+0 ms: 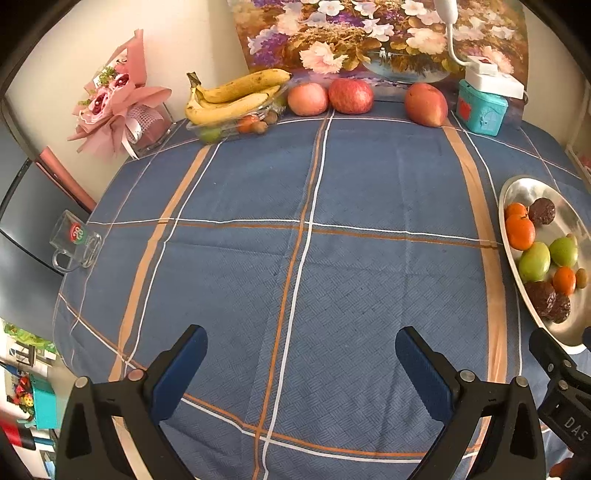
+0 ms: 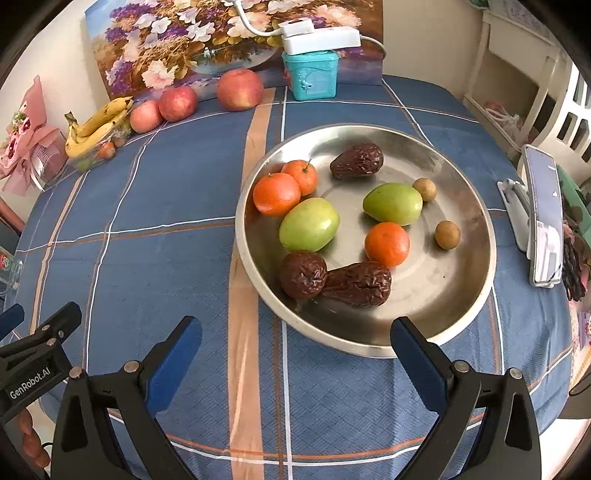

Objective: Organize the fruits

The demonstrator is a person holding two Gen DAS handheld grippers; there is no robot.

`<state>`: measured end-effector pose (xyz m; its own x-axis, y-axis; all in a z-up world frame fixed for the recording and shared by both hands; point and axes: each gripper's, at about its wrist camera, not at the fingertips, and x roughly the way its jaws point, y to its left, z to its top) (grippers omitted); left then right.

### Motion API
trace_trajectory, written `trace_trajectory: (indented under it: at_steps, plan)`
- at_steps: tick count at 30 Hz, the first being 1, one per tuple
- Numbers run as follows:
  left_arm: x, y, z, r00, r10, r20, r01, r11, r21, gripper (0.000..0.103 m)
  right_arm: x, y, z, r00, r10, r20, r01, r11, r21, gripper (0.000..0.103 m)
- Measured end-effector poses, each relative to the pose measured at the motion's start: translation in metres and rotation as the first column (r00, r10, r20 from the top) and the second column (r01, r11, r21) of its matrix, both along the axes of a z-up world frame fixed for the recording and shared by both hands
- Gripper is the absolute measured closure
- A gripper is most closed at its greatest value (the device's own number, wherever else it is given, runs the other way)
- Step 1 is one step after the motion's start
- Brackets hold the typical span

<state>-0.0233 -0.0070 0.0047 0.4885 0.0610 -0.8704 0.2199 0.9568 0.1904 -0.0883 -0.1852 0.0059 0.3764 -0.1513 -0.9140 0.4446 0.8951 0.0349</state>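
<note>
Blue plaid tablecloth (image 1: 369, 184) beneath steel bowl (image 2: 461, 184), floral painting (image 1: 369, 33) behind.

- Both views were bright, evenly lit by soft daylight, with colours clear.
- The metal plate (image 2: 458, 206) carried broad pale glare across its floor and far wall, and the fruits in it cast only faint shadows.
- A light sheen lay on the tablecloth (image 1: 295, 206) along its orange stripe in the right wrist view.
- Fisheye distortion bent the cloth's straight lines into curves, strongest toward the edges.
- Dark vignetting filled the corners of both views.
- The centre was sharp; the far left rim of the left wrist view looked soft and smeared.
</note>
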Motion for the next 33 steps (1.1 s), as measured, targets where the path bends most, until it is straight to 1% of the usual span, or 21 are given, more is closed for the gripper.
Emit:
trace_trajectory:
  at_steps: [23,33]
  plan:
    - [0.0016,0.0023,0.0009,1.000,0.000,-0.004,0.000,1.000,-0.009,0.000,-0.0046,-0.0049,-0.0027,1.000,-0.030,-0.004,0.030,1.000,0.005,0.001]
    - [0.0026,0.0003,-0.0006,1.000,-0.009,-0.022,0.009,1.000,-0.013,0.000,-0.0036,-0.0043,-0.0049,0.999,-0.033,-0.019,0.033,0.999,0.000,0.001]
